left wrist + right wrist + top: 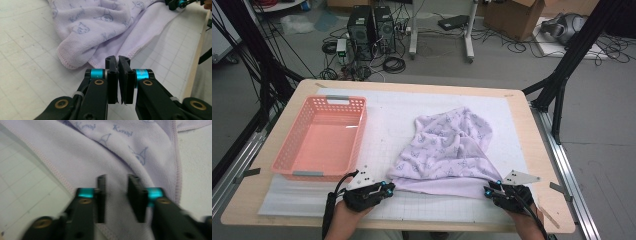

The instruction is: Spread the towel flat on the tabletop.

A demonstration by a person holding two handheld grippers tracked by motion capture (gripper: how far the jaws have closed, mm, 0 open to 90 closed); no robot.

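Lilac terry towel [447,152], printed w/ small blue cartoon figures, is seen rumpled on the white gridded mat [412,125], right of centre on the table [532,150]; its near hem is laid along the front, a rolled fold at the near-left corner [68,58]. The left gripper [384,189] is held low at that near-left corner, just short of the hem; in the left gripper view its jaws are pressed together w/ nothing between them, cloth edge just beyond the tips. The right gripper [488,189] is set at the towel's near-right corner; in the right gripper view (blurred) a gap is left between its jaws, w/ towel cloth lying under and between them; no pinch is seen. A pink plastic basket [319,137] is placed at the mat's left, well apart from the towel.
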